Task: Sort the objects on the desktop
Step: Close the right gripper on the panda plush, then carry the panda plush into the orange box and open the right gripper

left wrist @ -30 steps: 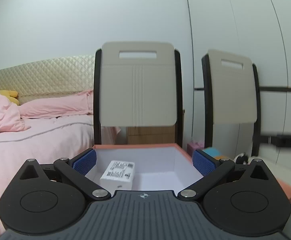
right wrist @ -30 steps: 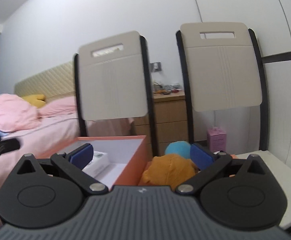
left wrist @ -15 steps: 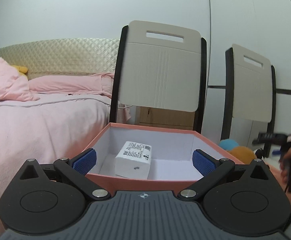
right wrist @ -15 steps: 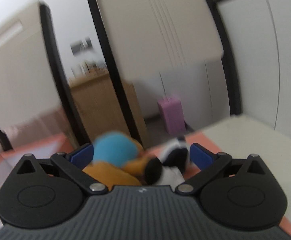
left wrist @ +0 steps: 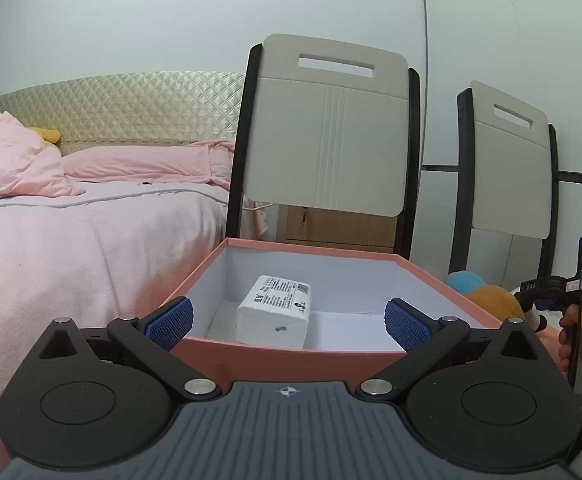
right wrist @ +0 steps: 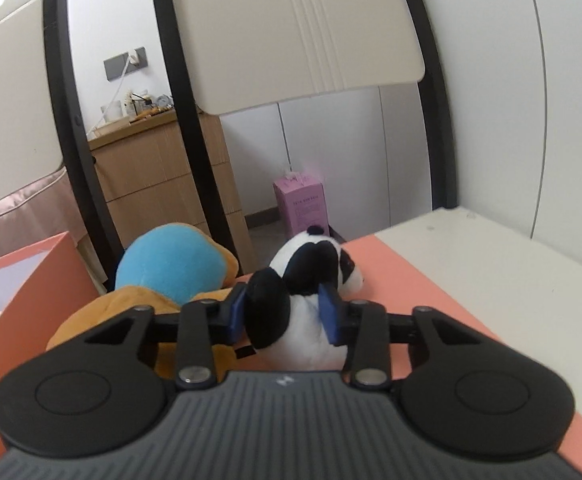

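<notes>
Right claw: my right claw (right wrist: pixel 284 314) has just been closing and now its blue pads (right wrist: pixel 329 314) squeeze the toy panda (right wrist: pixel 307 280) from both sides, round the body.
Toy panda: black and white, sitting on the orange sheet (right wrist: pixel 407 280), to the right of the orange box (left wrist: pixel 291 354), head turned to the right.
Blue and orange plush: the plush (right wrist: pixel 171 272) lies between the orange box and the panda, right up against the panda's left side.
Left claw: my left claw (left wrist: pixel 289 320) is spread wide, nothing between the pads, poised at the near wall of the orange box.
Orange box: open top, white inside.
White packet: the packet (left wrist: pixel 277 312) with a printed label lies on the box floor, near the middle, slightly left.
Right hand: my right hand (left wrist: pixel 579 326) shows at the edge of the left view, to the right of the box, wrapped round the handle.
Behind the box: two beige chairs (left wrist: pixel 327 128) stand back there, and a pink bed (left wrist: pixel 71 232) runs off to the box's left.
Table: the white top (right wrist: pixel 511 264) shows beyond the orange sheet, far right of the box.
</notes>
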### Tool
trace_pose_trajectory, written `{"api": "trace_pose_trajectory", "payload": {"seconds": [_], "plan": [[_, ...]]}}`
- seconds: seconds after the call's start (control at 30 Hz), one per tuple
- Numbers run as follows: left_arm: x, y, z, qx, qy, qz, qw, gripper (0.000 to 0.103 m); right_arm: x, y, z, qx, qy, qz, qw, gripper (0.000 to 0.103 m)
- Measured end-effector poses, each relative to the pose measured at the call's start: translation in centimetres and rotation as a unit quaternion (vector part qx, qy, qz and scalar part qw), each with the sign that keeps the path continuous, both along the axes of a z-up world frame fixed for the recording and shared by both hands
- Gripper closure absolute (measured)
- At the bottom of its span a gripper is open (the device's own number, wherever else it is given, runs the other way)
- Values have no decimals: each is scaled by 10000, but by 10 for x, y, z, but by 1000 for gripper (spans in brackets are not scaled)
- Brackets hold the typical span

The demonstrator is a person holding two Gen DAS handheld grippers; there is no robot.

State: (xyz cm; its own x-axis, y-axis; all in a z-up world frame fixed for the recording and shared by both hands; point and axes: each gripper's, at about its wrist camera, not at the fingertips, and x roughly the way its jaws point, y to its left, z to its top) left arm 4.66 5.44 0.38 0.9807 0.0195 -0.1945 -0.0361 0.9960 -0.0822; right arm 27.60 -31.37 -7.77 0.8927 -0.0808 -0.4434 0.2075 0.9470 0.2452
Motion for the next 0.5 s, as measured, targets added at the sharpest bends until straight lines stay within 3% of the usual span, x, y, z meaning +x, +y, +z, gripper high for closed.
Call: {"api": "trace_pose_trajectory", "payload": {"seconds": [0.07,0.1,0.5], "plan": [[-1,-2,0,6,-14,-7,10000,0,-4,-2,5,47,-109,6,9999,67],[-1,-3,0,8,-10,-20,10000,0,-7,-3,10,64,-179,34,9998,76],[-5,-9,1,52,-122,-41,9999,0,-52,32,82,234,-1248,728,9892,83]]}}
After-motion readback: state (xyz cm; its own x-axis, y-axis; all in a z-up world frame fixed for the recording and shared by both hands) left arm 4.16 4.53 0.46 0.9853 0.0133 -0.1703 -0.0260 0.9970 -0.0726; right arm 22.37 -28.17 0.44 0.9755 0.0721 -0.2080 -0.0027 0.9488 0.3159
